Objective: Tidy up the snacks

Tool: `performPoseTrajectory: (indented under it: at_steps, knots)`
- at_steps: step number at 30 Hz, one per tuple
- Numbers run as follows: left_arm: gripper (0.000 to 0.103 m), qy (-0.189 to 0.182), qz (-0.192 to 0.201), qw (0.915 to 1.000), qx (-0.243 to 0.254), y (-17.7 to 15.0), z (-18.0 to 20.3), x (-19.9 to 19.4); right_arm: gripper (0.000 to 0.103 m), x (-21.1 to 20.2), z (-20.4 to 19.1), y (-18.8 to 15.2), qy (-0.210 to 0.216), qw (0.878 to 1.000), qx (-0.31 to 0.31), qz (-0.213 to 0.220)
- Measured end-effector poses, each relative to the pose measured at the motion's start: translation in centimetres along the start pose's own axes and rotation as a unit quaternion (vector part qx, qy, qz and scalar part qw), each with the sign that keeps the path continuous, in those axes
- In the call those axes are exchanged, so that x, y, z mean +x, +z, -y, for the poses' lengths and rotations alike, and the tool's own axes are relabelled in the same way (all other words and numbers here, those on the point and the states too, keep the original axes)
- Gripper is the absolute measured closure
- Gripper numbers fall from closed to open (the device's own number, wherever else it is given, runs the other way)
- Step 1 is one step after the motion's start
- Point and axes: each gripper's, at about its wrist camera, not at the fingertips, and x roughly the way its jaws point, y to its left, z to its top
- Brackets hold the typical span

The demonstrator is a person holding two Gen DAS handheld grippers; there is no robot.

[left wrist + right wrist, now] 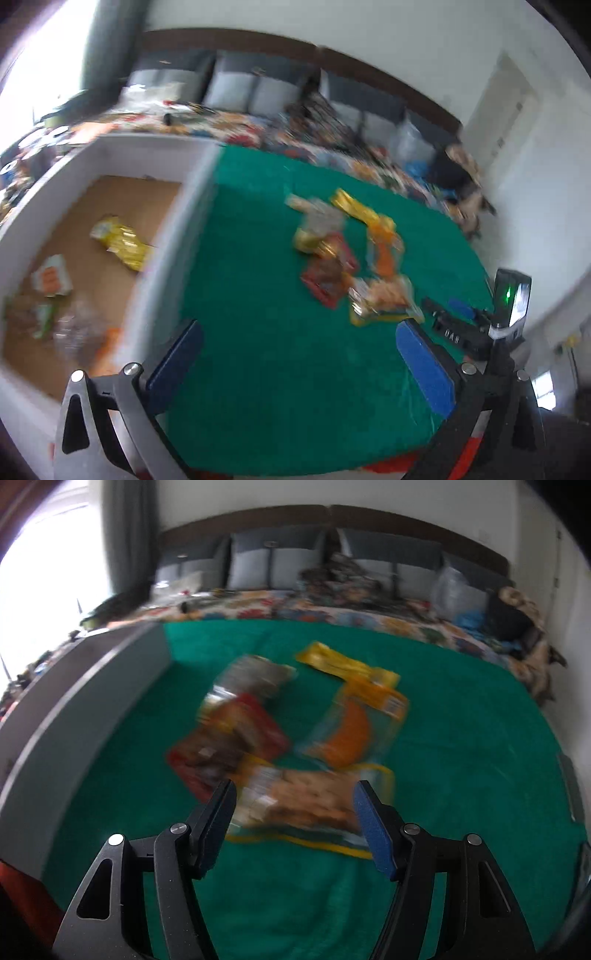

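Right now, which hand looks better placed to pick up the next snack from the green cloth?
Probably the right gripper: its open jaws frame the nearest snack packet. The left gripper hangs open over bare green cloth.

A green cloth [461,738] covers the worktop. Left of it stands a white box [177,236] with a brown floor. A blurred heap of snack packets [291,746] lies on the cloth, to the right of the box and apart from it.
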Motion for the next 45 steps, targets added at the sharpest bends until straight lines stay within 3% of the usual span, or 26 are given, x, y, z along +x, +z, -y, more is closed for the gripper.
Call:
performPoseTrajectory:
  at_steps: [5,10,16,25,45]
  knots:
    - [0.001,0.031,-0.074,0.9966,0.017,-2.0,2.8,9.8,0.034,1.4,11.1,-4.7,-0.114,0.990,0.071,-0.032]
    - [0.002,0.086,-0.070,0.9932,0.036,-1.4,2.3,14.9,0.034,3.8,15.6,-5.9,-0.124,0.986,0.094,-0.062]
    - [0.000,0.127,-0.079,0.9857,0.076,-0.8,0.9,18.4,0.028,4.6,16.9,-5.3,-0.109,0.986,0.111,-0.052]
    - [0.000,0.133,-0.058,0.9868,0.071,-0.9,0.5,18.5,0.016,4.3,15.3,-5.3,-0.108,0.984,0.132,-0.057]
    - [0.000,0.133,-0.057,0.9868,0.072,-1.0,0.6,18.5,0.014,4.2,15.3,-5.3,-0.108,0.984,0.133,-0.058]
